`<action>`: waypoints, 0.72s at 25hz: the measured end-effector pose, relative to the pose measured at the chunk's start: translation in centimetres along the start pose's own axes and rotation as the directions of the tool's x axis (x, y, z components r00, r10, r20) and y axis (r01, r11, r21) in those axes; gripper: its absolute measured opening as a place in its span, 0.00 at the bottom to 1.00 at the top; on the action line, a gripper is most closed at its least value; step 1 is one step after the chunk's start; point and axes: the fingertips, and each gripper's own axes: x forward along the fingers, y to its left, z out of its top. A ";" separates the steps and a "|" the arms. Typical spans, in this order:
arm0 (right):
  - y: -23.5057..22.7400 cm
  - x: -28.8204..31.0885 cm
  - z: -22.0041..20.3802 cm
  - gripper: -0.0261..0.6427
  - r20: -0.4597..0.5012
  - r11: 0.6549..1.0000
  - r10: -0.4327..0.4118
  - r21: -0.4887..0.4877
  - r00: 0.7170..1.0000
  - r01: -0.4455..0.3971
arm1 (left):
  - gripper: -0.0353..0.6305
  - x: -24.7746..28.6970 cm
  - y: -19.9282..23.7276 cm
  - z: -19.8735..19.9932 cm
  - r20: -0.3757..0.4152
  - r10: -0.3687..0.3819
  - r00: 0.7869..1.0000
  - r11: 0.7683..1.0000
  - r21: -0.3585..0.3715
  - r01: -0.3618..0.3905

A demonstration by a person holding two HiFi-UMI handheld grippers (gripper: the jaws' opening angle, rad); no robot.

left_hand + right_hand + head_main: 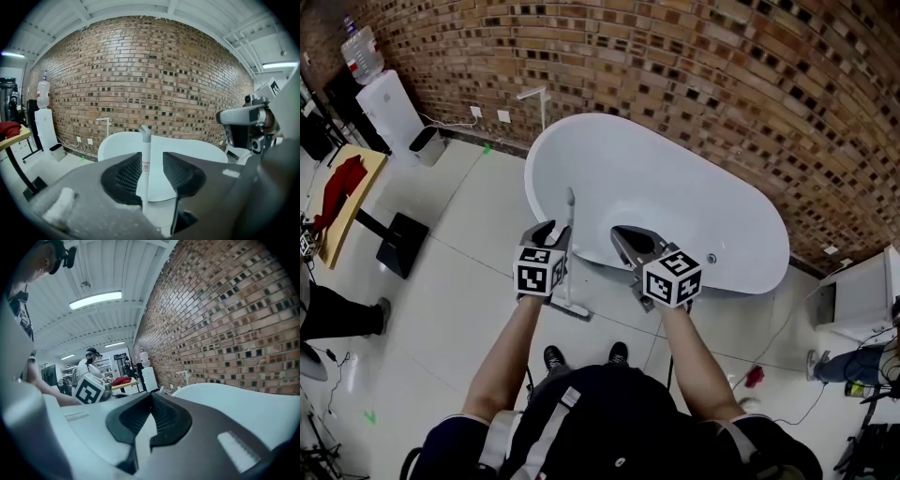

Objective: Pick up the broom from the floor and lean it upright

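The room is evenly bright under ceiling tube lamps (95,299), shadows are soft, and both gripper views bend strongly with dark corners.

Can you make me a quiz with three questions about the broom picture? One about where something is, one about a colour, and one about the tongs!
1. What does the broom lean against?
A. the brick wall
B. the white bathtub
C. a chair

2. What colour is the cloth on the side table?
A. red
B. blue
C. yellow

3. How are the left tongs?
A. shut tight on a cup
B. squeezed together, empty
C. open, with the broom handle between them

Answers:
1 B: the broom stands with its handle against the bathtub.
2 A: the cloth on the table is red.
3 C: the left tongs stand apart around the handle.
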 end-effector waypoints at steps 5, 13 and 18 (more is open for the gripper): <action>1.8 0.4 -0.9 0.05 0.021 1.000 -0.016 0.016 1.000 0.016 | 0.27 -3.4 -2.1 0.5 0.052 -0.074 0.996 0.997 -0.019 0.075; 3.8 1.4 0.0 0.08 0.036 1.000 -0.012 0.007 0.999 0.012 | 0.05 -7.0 -4.8 3.2 0.161 -0.168 0.973 0.986 0.042 0.163; 5.3 1.7 1.3 0.05 0.059 0.998 0.022 -0.065 0.998 -0.018 | 0.05 -8.1 -4.8 4.5 0.201 -0.217 0.955 0.976 0.027 0.216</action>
